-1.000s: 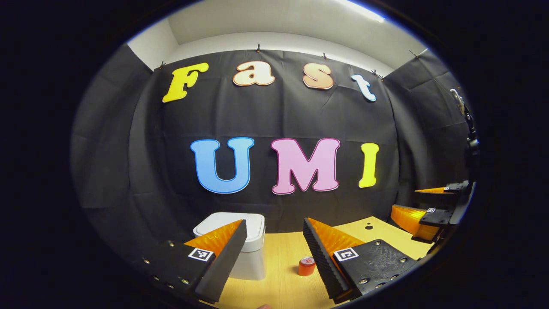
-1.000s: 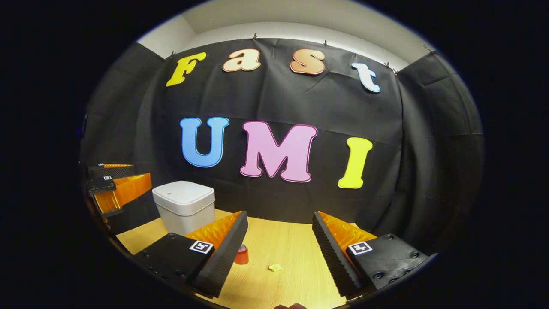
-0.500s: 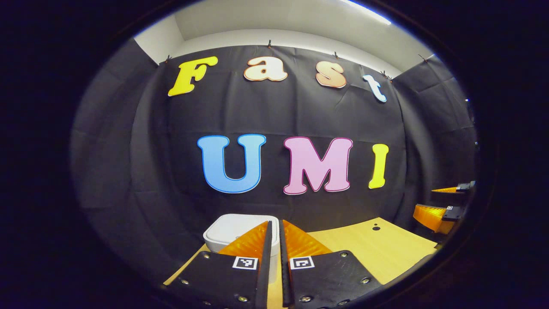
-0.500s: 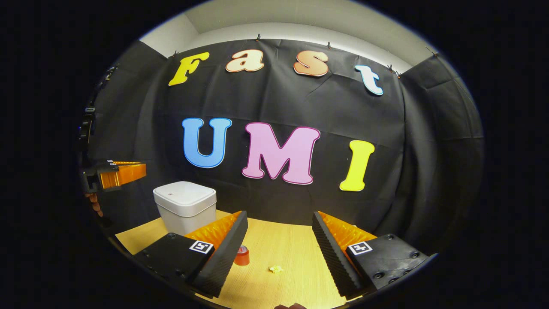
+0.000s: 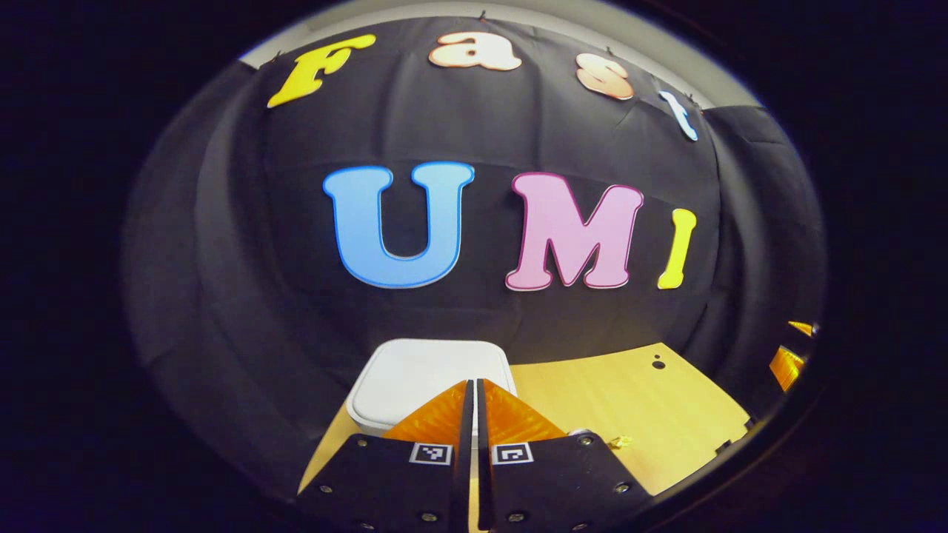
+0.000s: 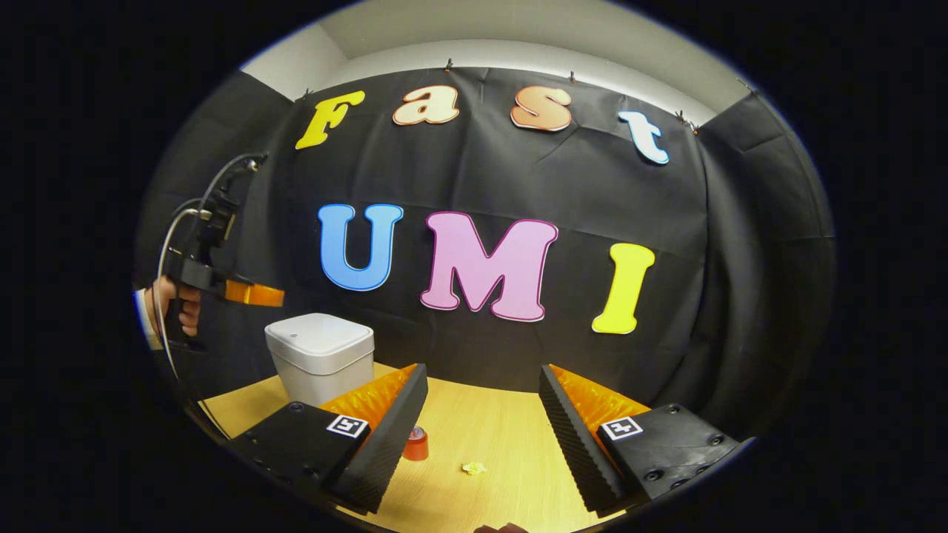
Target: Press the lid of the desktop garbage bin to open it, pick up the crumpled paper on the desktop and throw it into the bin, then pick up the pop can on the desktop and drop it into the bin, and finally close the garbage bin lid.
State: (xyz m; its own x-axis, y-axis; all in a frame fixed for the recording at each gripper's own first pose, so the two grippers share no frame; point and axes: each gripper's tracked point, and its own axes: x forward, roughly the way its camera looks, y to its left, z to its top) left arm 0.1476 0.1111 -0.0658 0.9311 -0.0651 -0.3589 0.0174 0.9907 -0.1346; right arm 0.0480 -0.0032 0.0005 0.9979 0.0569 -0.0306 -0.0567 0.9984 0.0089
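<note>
- Left gripper [image 5: 472, 389] hangs above the white bin [image 5: 422, 374], fingers pressed together, lid down.
- Right gripper [image 6: 481, 403] gapes wide; pop can [image 6: 415, 444] and crumpled paper [image 6: 473, 468] lie on the desktop [image 6: 489, 422] between its fingers.

bench [image 6: 511, 444]: pale wood grain, matt | garbage bin [image 6: 320, 355]: smooth white plastic, slight sheen | crumpled paper [image 6: 473, 468]: creased | wall cloth [image 6: 518, 178]: matt black

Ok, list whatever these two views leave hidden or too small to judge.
- Pop can, right gripper view: partly hidden behind the right gripper's finger.
- Bin, left gripper view: front covered by the shut left gripper; contact with the lid cannot be told.
- Crumpled paper: too small for detail.
- Hand, right gripper view: cut off by the edge.
</note>
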